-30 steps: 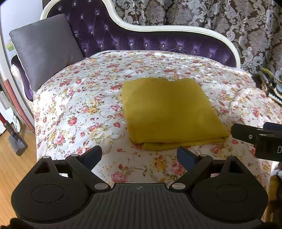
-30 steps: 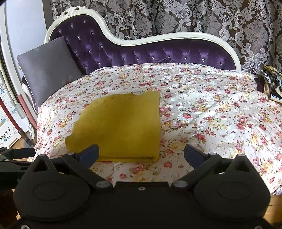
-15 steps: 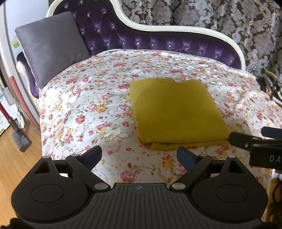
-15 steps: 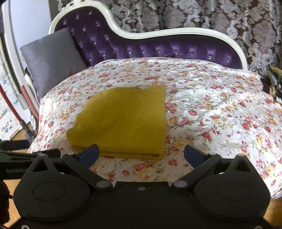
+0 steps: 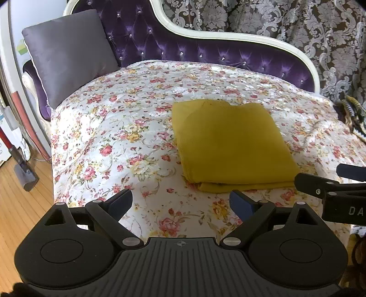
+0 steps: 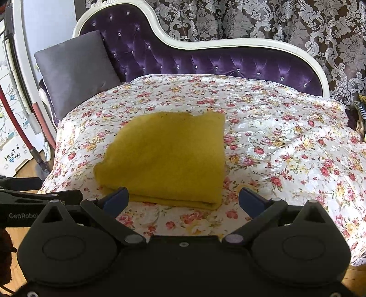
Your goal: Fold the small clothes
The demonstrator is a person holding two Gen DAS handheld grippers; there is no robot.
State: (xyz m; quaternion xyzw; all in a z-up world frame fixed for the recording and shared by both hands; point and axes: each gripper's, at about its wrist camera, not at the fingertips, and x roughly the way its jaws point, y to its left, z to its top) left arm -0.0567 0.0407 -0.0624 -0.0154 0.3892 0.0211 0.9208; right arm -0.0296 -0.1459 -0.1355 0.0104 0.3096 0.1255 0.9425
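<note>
Both tongs, left (image 5: 180,202) and right (image 6: 184,201), gape empty; only the right view shows the yellow garment's (image 6: 167,157) folded right edge.

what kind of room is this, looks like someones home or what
Most likely a home living room or bedroom: a purple tufted chaise draped with a floral quilt, a grey cushion, damask curtains behind and wood flooring. A folded yellow garment lies on the quilt.

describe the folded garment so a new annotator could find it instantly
Start at the purple tufted chaise with the white frame; its seat is covered by a floral quilt. On the quilt lies the mustard-yellow cloth, folded into a flat rectangle. It is the only plain, single-colour item on the flowered surface; the grey cushion leans at the far left end.
</note>
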